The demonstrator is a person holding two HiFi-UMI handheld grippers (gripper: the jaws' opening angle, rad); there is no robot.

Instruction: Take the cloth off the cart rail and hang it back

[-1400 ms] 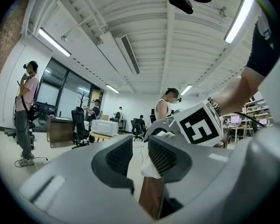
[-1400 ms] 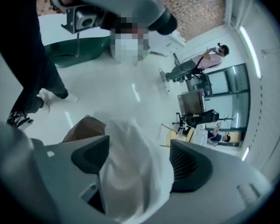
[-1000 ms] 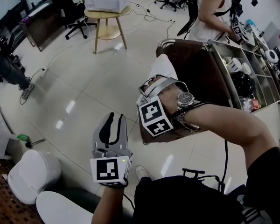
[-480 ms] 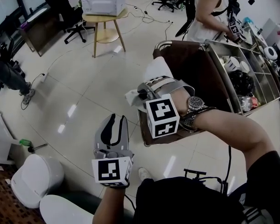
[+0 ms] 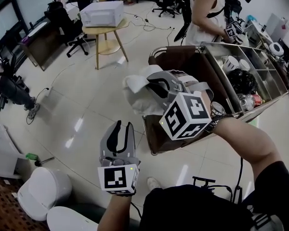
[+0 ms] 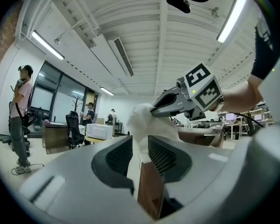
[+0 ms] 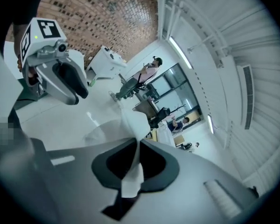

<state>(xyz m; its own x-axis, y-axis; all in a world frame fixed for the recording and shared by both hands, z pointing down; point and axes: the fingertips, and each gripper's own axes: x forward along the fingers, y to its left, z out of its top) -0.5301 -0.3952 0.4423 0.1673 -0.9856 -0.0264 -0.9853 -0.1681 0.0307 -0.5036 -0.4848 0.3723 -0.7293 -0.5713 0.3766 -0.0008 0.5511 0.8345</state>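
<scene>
A crumpled white cloth [image 5: 135,86] hangs in the air left of the cart's chrome rail [image 5: 159,48], clear of it. My right gripper [image 5: 152,84] is shut on the cloth; in the right gripper view the jaws meet on a pinched fold [image 7: 133,181], and the rest of the cloth [image 7: 136,121] bunches beyond the tips. Lower down and nearer me, my left gripper [image 5: 118,128] points toward the cloth, its jaws a narrow gap apart with nothing between them. The left gripper view shows that gap [image 6: 140,148], with the cloth [image 6: 142,120] and the right gripper [image 6: 155,110] beyond.
The cart has a brown side panel [image 5: 183,61], and its steel top [image 5: 274,97] holds cups and a black bag. A person [image 5: 207,13] works at its far side. A wooden stool with a white box [image 5: 103,13] stands behind; white rounded objects [image 5: 41,191] lie at lower left.
My right gripper has closed on the cloth and lifted it up and away from the cart rail, toward me. The left gripper has stayed almost still.
</scene>
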